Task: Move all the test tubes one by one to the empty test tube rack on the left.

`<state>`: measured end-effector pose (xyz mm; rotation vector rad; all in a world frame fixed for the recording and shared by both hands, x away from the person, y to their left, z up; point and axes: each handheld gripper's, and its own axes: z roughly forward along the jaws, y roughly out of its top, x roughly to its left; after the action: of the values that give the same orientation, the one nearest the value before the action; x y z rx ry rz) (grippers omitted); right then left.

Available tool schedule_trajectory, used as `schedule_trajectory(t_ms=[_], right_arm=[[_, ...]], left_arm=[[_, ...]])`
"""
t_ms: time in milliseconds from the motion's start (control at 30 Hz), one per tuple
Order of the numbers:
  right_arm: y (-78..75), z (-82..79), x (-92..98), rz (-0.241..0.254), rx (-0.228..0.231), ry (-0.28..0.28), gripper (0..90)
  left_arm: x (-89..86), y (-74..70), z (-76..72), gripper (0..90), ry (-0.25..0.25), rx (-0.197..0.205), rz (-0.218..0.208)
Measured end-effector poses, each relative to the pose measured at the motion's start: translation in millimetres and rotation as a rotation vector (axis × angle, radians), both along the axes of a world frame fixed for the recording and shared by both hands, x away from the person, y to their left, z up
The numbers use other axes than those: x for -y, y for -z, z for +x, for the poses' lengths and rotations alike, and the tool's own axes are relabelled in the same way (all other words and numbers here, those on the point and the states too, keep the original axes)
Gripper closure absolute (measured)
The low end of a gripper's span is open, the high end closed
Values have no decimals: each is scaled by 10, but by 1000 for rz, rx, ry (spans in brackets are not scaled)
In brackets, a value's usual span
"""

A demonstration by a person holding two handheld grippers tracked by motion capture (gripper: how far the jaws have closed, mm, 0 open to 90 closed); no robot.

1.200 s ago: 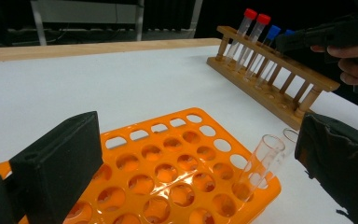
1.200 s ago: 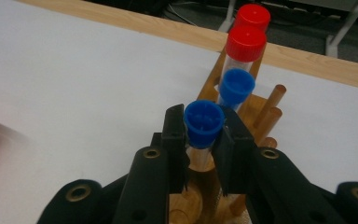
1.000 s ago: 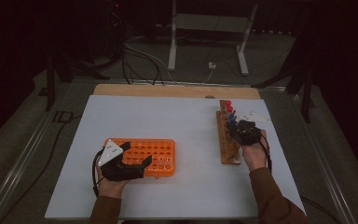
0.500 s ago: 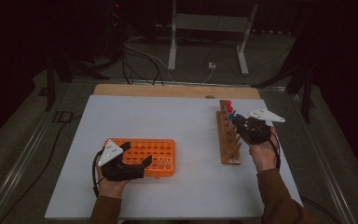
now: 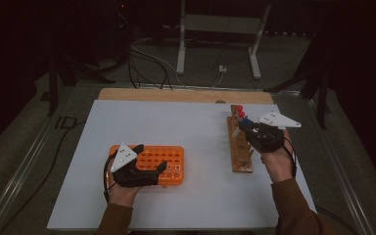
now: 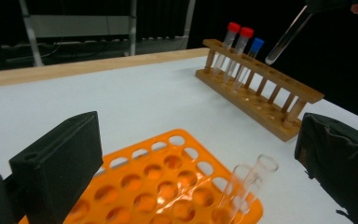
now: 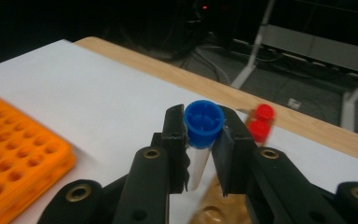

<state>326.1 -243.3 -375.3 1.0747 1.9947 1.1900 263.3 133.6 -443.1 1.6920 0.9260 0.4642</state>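
My right gripper (image 7: 204,135) is shut on a clear tube with a blue cap (image 7: 204,119) and holds it tilted in the air over the wooden rack (image 5: 240,152). From the left gripper view the held tube (image 6: 289,35) hangs clear above the wooden rack (image 6: 261,88), where two red-capped tubes (image 6: 240,31) and a blue-capped one (image 6: 257,44) stand. My left gripper (image 5: 149,159) rests at the orange rack (image 5: 171,156), its jaws wide apart and open. Two clear uncapped tubes (image 6: 251,182) stand in the orange rack's near corner.
Both racks sit on a white tabletop (image 5: 196,127) with a wooden strip (image 5: 176,94) along its far edge. A metal stand (image 5: 215,29) and cables (image 5: 147,58) lie on the dark floor beyond.
My right gripper has risen and drawn back to the right with the blue-capped tube, lifting it out of the wooden rack. The left gripper has stayed where it was.
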Motion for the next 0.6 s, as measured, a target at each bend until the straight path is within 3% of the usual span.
schedule_trajectory(t_ms=[167,333,600], right_arm=[[7,-57,-200,-15,-9,-69,762],[11,-112,-378,33,-36,-142,761],[42,-196,-654,28,-48,-222,760]], left_arm=[[112,-65,52,16,14,10,23],[258,-121,92,18,37,25,46],[476,-161,131,33,89,44,90]])
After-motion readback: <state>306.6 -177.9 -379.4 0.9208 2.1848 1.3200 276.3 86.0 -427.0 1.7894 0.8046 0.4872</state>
